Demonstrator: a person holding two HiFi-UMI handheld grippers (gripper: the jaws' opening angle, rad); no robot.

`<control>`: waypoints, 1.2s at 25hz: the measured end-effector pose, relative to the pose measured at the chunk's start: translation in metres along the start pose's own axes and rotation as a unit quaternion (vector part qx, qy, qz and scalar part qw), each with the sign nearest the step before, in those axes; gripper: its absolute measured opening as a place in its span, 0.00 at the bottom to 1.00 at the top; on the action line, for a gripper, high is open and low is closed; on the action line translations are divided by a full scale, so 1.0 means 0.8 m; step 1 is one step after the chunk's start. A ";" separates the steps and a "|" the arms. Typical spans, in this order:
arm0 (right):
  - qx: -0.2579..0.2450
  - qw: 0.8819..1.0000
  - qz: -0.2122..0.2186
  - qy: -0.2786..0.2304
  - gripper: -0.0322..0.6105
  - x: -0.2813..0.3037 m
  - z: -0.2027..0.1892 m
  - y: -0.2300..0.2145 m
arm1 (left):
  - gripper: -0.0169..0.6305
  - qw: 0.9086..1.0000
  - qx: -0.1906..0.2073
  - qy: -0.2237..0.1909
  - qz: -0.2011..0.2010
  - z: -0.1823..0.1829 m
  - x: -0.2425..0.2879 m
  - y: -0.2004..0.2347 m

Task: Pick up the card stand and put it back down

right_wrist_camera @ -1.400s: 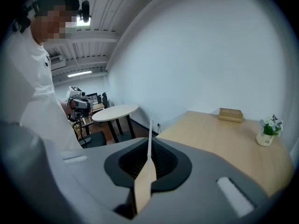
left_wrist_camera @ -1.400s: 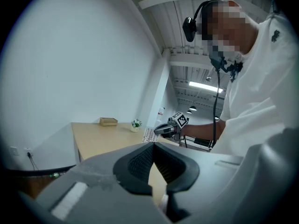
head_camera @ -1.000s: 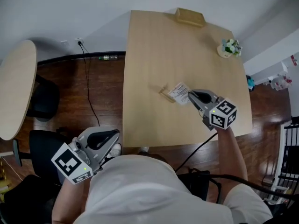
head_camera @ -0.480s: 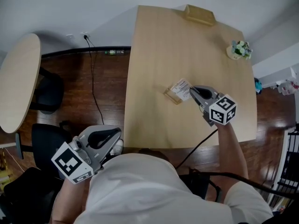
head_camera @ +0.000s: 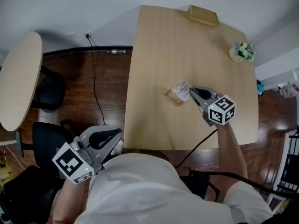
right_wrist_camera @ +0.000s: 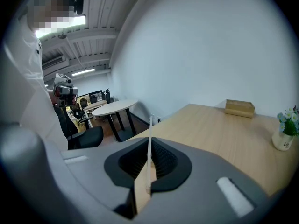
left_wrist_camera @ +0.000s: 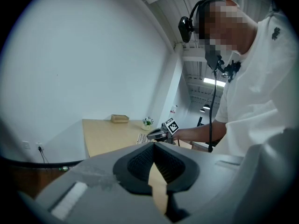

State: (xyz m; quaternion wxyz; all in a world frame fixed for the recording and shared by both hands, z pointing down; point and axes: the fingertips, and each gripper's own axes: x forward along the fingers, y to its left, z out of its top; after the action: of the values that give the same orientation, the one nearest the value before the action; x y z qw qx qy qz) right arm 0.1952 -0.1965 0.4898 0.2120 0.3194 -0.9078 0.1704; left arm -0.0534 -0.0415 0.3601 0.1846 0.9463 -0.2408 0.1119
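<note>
Light wood table (head_camera: 159, 55): wooden box (head_camera: 203, 14) at its 12 o'clock edge, small flower pot (head_camera: 243, 52) at 2. Round table (head_camera: 18, 78) and black chair (head_camera: 46, 90) at 9. Cable (head_camera: 95, 85) on dark floor (head_camera: 114, 92).

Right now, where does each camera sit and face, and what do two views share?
Head view: on the head, steeply down at the table; shirt, left hand-held gripper, right hand-held gripper.
Left gripper view: on its gripper, across the table; torso, right arm.
Right gripper view: toward the wall, clamping the card stand; shirt.
Shared: wooden box, flower pot.

Box (head_camera: 203, 14), plant (head_camera: 243, 52) on table (head_camera: 154, 55) — behind the card stand (head_camera: 179, 91).
</note>
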 end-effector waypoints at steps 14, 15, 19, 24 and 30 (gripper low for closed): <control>-0.007 1.000 0.006 0.007 0.08 0.011 -0.011 -0.001 | 0.03 1.000 -0.007 0.002 -0.001 -0.003 0.005 0.003; -0.009 1.000 0.007 0.008 0.08 0.012 -0.011 0.000 | 0.03 1.000 -0.007 0.002 -0.002 -0.003 0.005 0.003; -0.012 1.000 0.010 0.013 0.08 0.014 -0.015 0.000 | 0.03 1.000 -0.009 0.002 -0.001 -0.001 0.007 0.004; -0.015 1.000 0.012 0.017 0.08 0.020 -0.020 0.002 | 0.03 1.000 -0.010 0.002 -0.001 0.000 0.007 0.006; -0.013 1.000 0.014 0.024 0.08 0.031 -0.037 0.004 | 0.03 1.000 -0.012 0.005 0.001 -0.002 0.004 0.007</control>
State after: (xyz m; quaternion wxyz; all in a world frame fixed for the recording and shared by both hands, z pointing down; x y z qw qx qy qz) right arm 0.1842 -0.1933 0.5269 0.2353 0.2998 -0.9090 0.1688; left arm -0.0535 -0.0470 0.3641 0.1967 0.9433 -0.2418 0.1139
